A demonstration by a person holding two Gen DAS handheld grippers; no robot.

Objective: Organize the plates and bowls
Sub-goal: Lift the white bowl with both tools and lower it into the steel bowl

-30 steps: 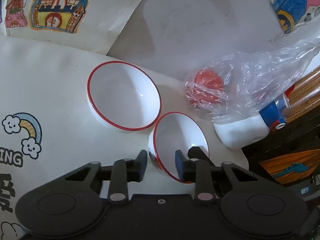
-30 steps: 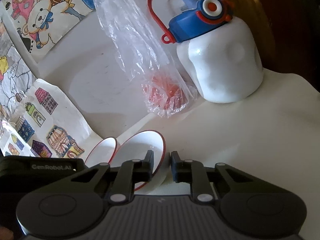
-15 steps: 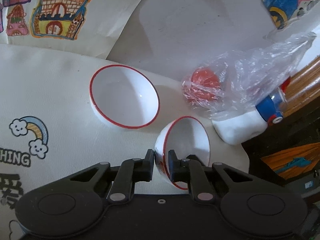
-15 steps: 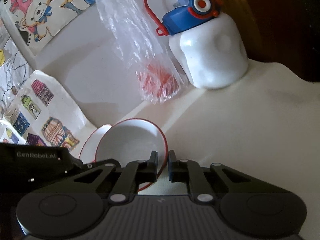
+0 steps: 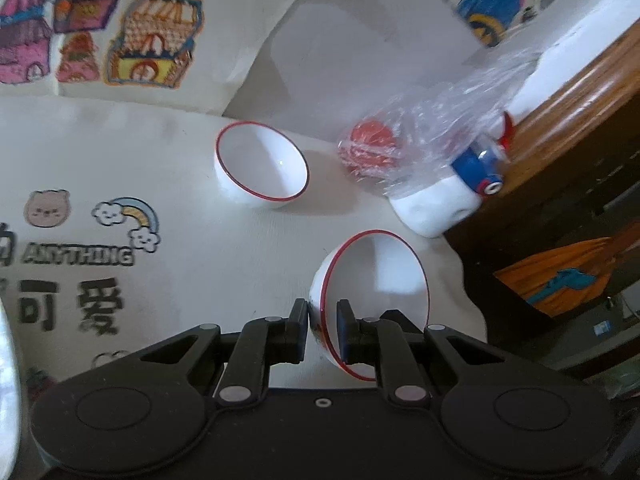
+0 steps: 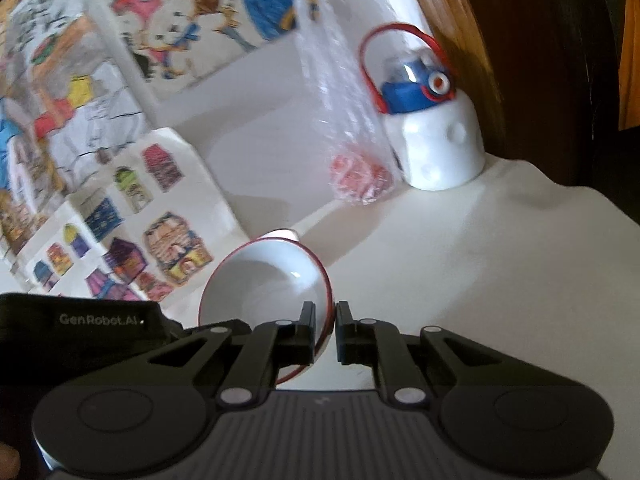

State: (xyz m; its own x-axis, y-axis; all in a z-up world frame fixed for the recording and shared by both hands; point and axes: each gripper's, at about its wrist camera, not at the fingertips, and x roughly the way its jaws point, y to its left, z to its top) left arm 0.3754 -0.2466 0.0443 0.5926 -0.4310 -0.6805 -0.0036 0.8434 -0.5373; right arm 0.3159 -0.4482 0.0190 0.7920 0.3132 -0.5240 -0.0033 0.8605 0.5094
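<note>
Bowl [image 5: 376,288] hangs tilted above the bench [image 5: 224,264], both tools clamped on its rim, left tool [image 5: 322,322] near, right tool [image 6: 325,330] opposite, probably for nesting into the far bowl [image 5: 262,170].

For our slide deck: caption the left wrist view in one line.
Left gripper pinches a tilted red-rimmed bowl by its rim, another bowl beyond.
</note>
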